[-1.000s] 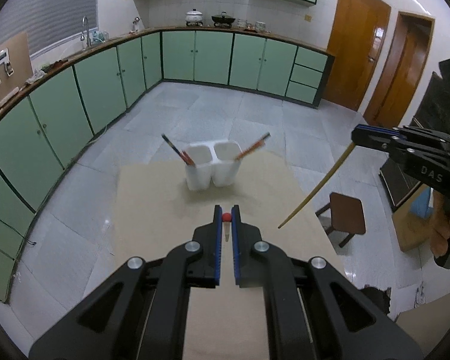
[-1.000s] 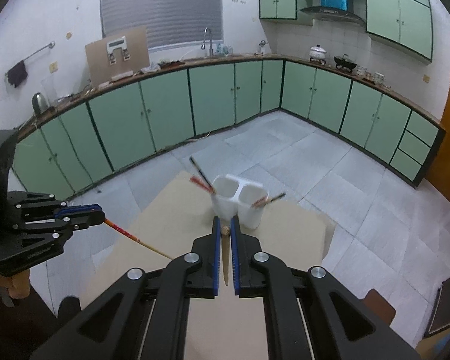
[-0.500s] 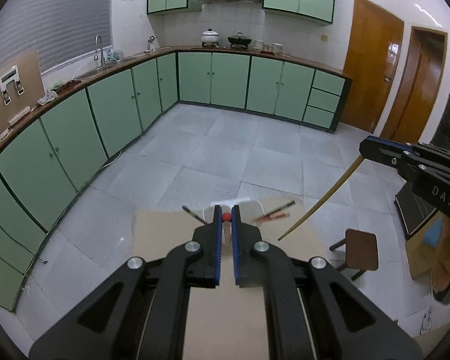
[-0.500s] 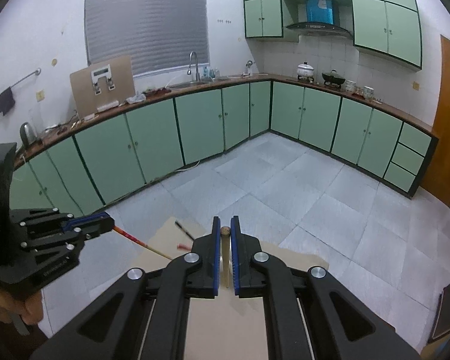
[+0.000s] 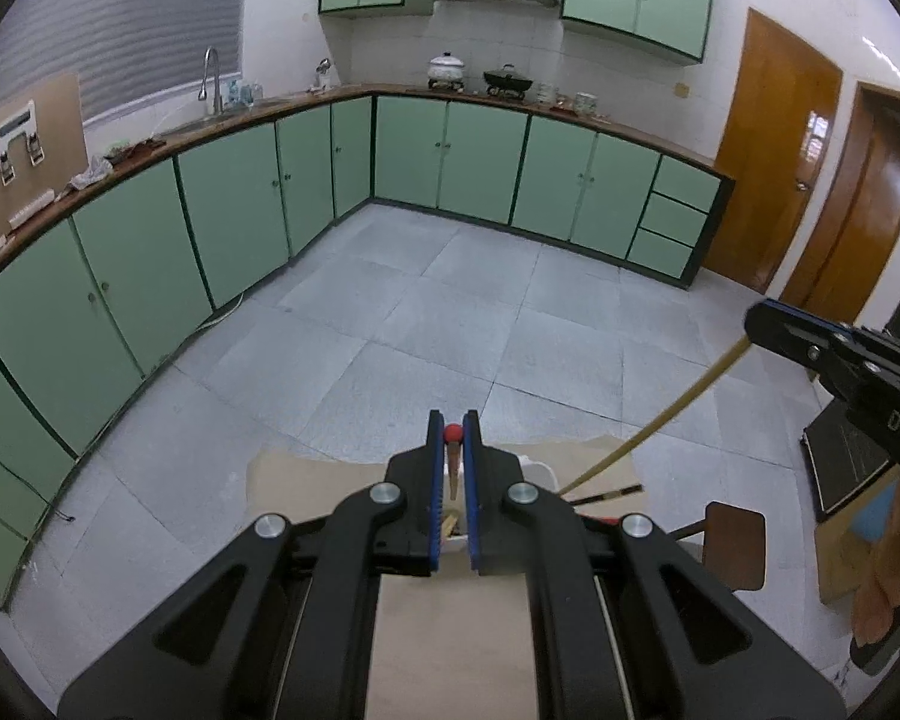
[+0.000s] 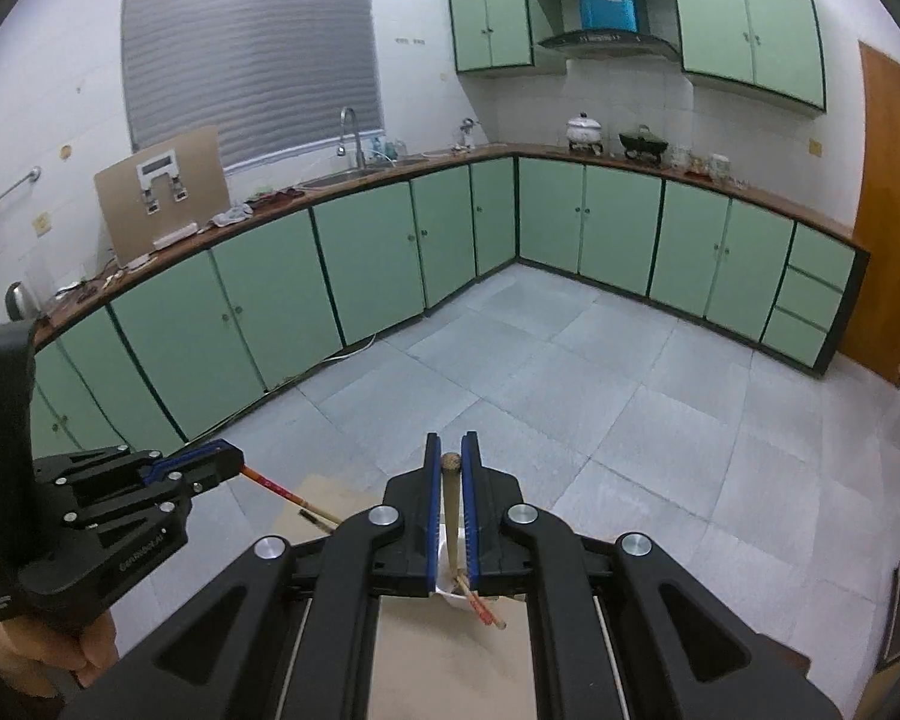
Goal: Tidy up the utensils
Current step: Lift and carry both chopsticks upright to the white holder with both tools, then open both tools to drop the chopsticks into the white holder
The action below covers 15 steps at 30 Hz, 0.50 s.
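My left gripper (image 5: 453, 441) is shut on a red-tipped chopstick (image 5: 452, 468); it also shows in the right wrist view (image 6: 234, 463), the chopstick (image 6: 288, 492) slanting down from it. My right gripper (image 6: 450, 468) is shut on a plain wooden chopstick (image 6: 452, 510); in the left wrist view (image 5: 756, 321) its chopstick (image 5: 654, 426) points down toward the white two-cup holder (image 5: 537, 471). The holder is mostly hidden behind the fingers; a sliver of it (image 6: 450, 585) shows with chopsticks (image 6: 483, 606) in it.
The holder stands on a cardboard-covered table (image 5: 306, 471). A brown stool (image 5: 735, 546) stands to the right of it. Green cabinets (image 5: 450, 162) line the far walls across a grey tiled floor (image 5: 420, 330). Wooden doors (image 5: 774, 150) are at the right.
Both grippers have moved forward over the table toward the holder and tilted up, each still holding its chopstick. The holder has slipped from open view to behind the fingers.
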Each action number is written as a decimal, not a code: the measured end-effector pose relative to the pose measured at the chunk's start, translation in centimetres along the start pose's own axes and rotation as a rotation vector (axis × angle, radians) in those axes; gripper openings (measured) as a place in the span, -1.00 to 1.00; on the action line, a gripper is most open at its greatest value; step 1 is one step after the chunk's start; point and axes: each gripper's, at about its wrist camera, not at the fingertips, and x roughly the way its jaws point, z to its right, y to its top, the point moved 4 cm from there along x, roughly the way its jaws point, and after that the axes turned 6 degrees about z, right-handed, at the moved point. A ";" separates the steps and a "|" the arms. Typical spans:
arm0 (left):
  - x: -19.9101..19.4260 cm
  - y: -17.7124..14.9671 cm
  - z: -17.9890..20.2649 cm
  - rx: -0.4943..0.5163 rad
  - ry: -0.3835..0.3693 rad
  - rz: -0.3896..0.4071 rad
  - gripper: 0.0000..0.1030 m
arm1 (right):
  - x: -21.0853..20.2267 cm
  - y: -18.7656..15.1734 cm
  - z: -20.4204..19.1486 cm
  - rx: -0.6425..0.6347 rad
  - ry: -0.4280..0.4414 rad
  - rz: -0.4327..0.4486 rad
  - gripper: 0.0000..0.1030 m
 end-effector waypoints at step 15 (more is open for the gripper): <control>9.8 -4.0 -2.9 -0.059 0.002 -0.112 -0.90 | 7.8 -4.6 3.5 0.091 -0.019 -0.085 -0.87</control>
